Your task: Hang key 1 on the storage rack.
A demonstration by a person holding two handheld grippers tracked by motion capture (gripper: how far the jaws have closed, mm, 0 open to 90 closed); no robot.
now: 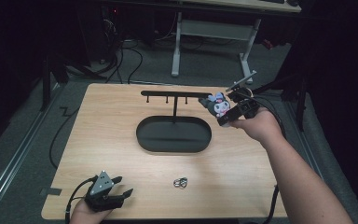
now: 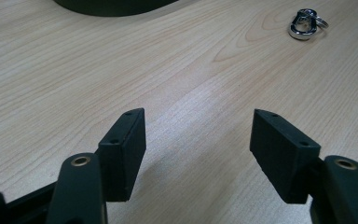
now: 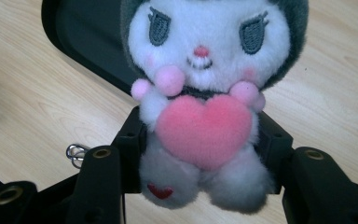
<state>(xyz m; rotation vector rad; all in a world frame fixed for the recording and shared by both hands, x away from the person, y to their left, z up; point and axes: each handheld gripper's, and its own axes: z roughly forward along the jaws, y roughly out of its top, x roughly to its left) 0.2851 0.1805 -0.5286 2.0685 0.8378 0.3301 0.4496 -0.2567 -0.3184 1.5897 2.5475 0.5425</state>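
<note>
the plush toy (image 3: 205, 93) sits clamped between the jaws of the right gripper (image 3: 205, 158), which press on its pale lower body from both sides at about half their spread. it is a small soft figure with a white face, dark grey hood, pink nose and pink paws, and it hugs a pink heart against its chest; a tiny red heart is stitched on one foot. in the high view the plush toy (image 1: 216, 104) is held in the air just beyond the right end of the stand's top bar (image 1: 175, 94), above the table (image 1: 98, 140) and clear of its surface, with the right gripper (image 1: 230, 114) behind it and the person's right forearm (image 1: 298, 172) running back toward the near right corner.

the stand (image 1: 174, 133) is black: an oval tray base in the middle of the table, a thin upright post, and a crossbar with short pegs hanging from it. in the right gripper view the dark tray (image 3: 88, 42) lies behind the toy.

nearer than the stand's tray, toward the front edge, lies a small silver clasp with a key ring (image 1: 180, 182); it is on the bare wood, apart from the tray.

the left gripper (image 1: 116, 189) rests at the near left corner, well away from the stand. its jaws stand wide apart over bare wood, holding nothing, and in its own view the clasp (image 2: 304, 24) lies farther off.
</note>
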